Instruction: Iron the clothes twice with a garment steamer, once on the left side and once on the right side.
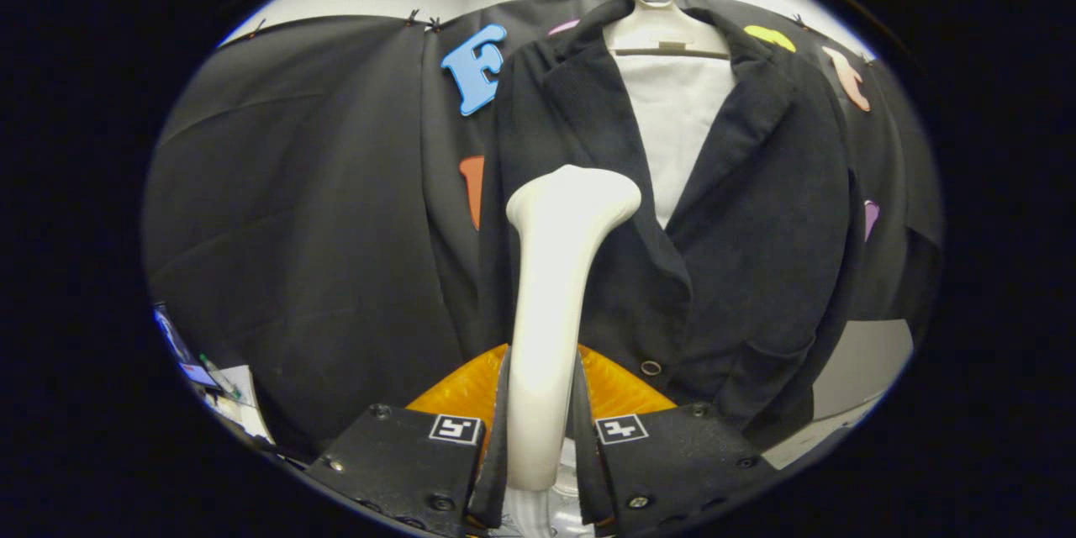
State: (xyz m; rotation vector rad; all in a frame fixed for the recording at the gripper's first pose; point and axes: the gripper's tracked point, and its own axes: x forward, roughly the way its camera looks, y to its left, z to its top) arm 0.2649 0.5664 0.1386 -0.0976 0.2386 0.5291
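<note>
A dark jacket (740, 218) hangs on a pale hanger (664, 29) against the booth wall, open at the front over a white lining (677, 126). My gripper (542, 429) is shut on the handle of a white garment steamer (559, 269), which stands upright between the fingers. The steamer's wide head (576, 193) is at the jacket's left front panel, just below the left lapel; I cannot tell if it touches the cloth. A round button (651, 367) shows low on the jacket, right of the steamer handle.
An orange ribbed piece (614, 391) sits right behind the fingers, under the steamer. Black cloth (319, 210) hangs left of the jacket. Low on the left lie papers and a small screen (210, 374). A pale surface (857, 387) shows below the jacket's right hem.
</note>
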